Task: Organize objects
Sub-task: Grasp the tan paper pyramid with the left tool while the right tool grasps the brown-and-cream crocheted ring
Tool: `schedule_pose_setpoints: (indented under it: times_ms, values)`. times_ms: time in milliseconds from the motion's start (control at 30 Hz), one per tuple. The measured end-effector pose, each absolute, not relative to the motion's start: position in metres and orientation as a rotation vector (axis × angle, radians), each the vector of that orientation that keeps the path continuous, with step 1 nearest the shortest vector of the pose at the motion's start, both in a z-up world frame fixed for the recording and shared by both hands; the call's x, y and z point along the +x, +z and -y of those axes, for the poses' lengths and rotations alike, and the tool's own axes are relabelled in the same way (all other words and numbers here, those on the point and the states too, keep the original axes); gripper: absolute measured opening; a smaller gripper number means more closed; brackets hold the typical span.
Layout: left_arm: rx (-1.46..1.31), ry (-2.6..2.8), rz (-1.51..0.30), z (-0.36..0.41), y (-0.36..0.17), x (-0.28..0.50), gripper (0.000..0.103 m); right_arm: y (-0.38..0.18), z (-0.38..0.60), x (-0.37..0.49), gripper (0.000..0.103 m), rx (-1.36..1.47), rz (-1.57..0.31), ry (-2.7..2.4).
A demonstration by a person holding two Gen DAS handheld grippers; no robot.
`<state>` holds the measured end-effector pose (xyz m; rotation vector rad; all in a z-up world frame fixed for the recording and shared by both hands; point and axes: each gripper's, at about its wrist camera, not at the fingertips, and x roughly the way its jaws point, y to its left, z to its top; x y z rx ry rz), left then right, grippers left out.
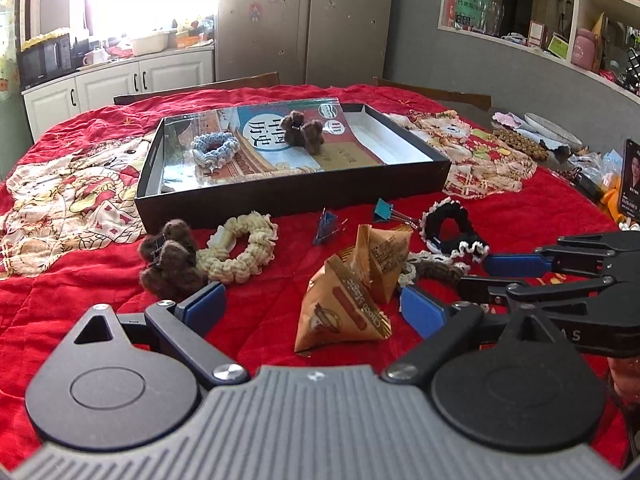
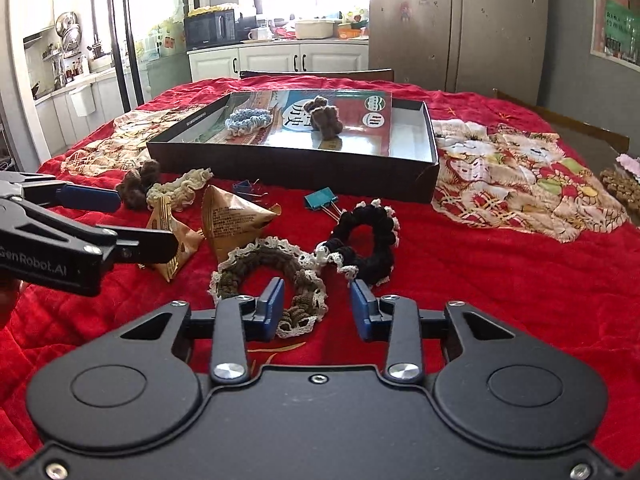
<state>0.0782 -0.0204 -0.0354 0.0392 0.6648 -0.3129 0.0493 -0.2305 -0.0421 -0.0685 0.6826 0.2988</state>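
Observation:
My left gripper (image 1: 312, 306) is open and low over the red cloth, its blue pads on either side of a tan snack packet (image 1: 344, 308) without pressing it. A second packet (image 1: 384, 260) stands just behind. My right gripper (image 2: 318, 312) is open around the near right rim of a brown lace-edged scrunchie (image 2: 272, 276). Its left pad sits in the hole and its right pad stands outside, clear of the yarn. A black scrunchie (image 2: 364, 240) touches the brown one. The black box (image 1: 288, 200) holds a blue scrunchie (image 1: 214, 150) and a brown plush (image 1: 302, 130).
On the cloth before the box lie a brown plush (image 1: 168, 260), a cream scrunchie (image 1: 240, 252), a blue binder clip (image 1: 326, 226) and a teal binder clip (image 1: 384, 210). Clutter and a plate (image 1: 552, 128) crowd the table's right edge. The two grippers work close side by side.

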Motion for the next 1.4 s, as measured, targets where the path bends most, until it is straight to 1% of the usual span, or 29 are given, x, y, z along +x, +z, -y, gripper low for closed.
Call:
schedule_pose_setpoints:
  times_ms: [100, 300, 600, 800, 867, 1100, 1167, 1267, 1400]
  values:
    - [0.042, -0.309, -0.667, 0.021, -0.038, 0.079, 0.097, -0.045, 0.230, 0.051, 0.031, -0.063, -0.693, 0.301]
    - [0.044, -0.314, -0.689, 0.021, -0.047, 0.084, 0.093, -0.050, 0.230, 0.053, 0.030, -0.052, -0.708, 0.304]
    - [0.042, -0.327, -0.715, 0.025, -0.054, 0.087, 0.083, -0.052, 0.229, 0.055, 0.028, -0.050, -0.716, 0.311]
    - [0.043, -0.329, -0.727, 0.025, -0.056, 0.088, 0.071, -0.053, 0.228, 0.054, 0.025, -0.055, -0.716, 0.317]
    - [0.045, -0.332, -0.729, 0.026, -0.056, 0.087, 0.063, -0.053, 0.227, 0.054, 0.024, -0.058, -0.715, 0.319]
    - [0.054, -0.348, -0.733, 0.029, -0.055, 0.086, 0.052, -0.052, 0.227, 0.054, 0.020, -0.056, -0.718, 0.327]
    - [0.052, -0.354, -0.735, 0.029, -0.054, 0.086, 0.047, -0.052, 0.227, 0.054, 0.019, -0.057, -0.718, 0.328]
    - [0.050, -0.358, -0.735, 0.029, -0.054, 0.086, 0.042, -0.052, 0.226, 0.053, 0.017, -0.058, -0.718, 0.331]
    - [0.050, -0.358, -0.734, 0.029, -0.054, 0.086, 0.042, -0.052, 0.226, 0.052, 0.016, -0.061, -0.717, 0.334]
